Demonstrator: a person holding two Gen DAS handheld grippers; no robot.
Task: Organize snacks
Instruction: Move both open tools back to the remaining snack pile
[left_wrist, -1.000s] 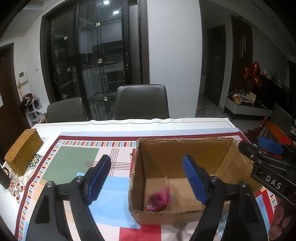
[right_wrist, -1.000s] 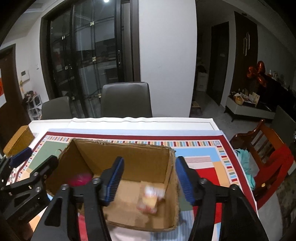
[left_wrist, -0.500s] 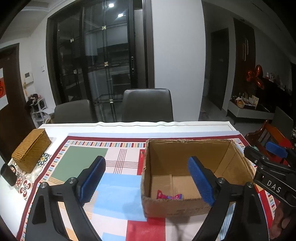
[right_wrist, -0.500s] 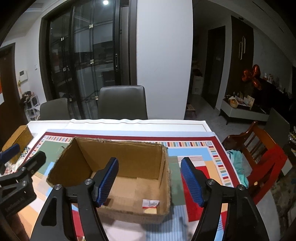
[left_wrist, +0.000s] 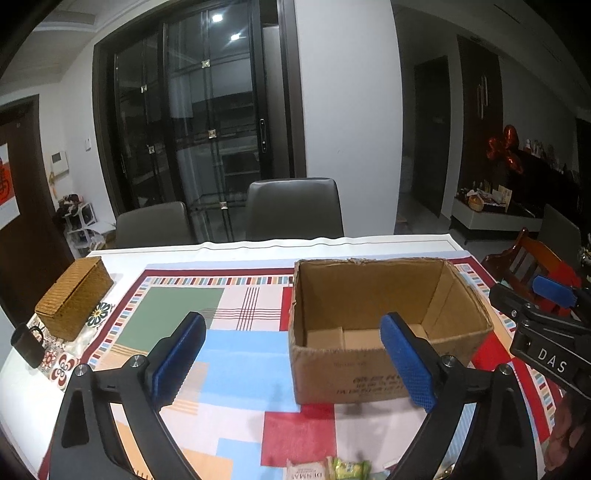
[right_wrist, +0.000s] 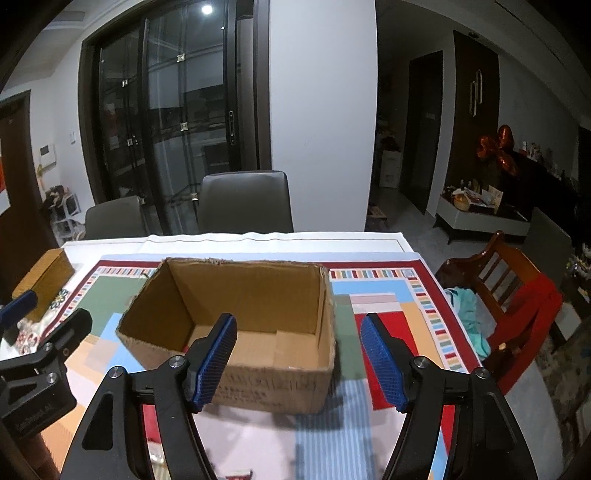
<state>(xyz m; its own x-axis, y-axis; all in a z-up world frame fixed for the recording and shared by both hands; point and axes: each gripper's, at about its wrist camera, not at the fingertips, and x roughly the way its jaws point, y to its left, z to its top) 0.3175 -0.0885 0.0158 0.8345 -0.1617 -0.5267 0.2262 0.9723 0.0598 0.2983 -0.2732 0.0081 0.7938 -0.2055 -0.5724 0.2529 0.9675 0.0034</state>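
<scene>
An open cardboard box (left_wrist: 373, 291) stands on the patterned tablecloth; it also shows in the right wrist view (right_wrist: 258, 291). Its near wall hides whatever lies on its floor. My left gripper (left_wrist: 291, 363) is open and empty, held above the cloth in front of the box's left part. My right gripper (right_wrist: 299, 360) is open and empty, in front of the box's right part. Two wrapped snacks, one white (left_wrist: 304, 472) and one green (left_wrist: 347, 469), lie on the cloth at the near edge in the left wrist view.
A woven wicker box (left_wrist: 74, 295) and a dark mug (left_wrist: 27, 345) sit at the table's left. Two grey chairs (left_wrist: 293, 208) stand behind the table. A red wooden chair (right_wrist: 517, 295) with a teal cloth stands to the right.
Both grippers have pulled back and up from over the box. The pink and white snacks seen inside it earlier are now hidden by its near wall. Loose snacks came into view at the near edge.
</scene>
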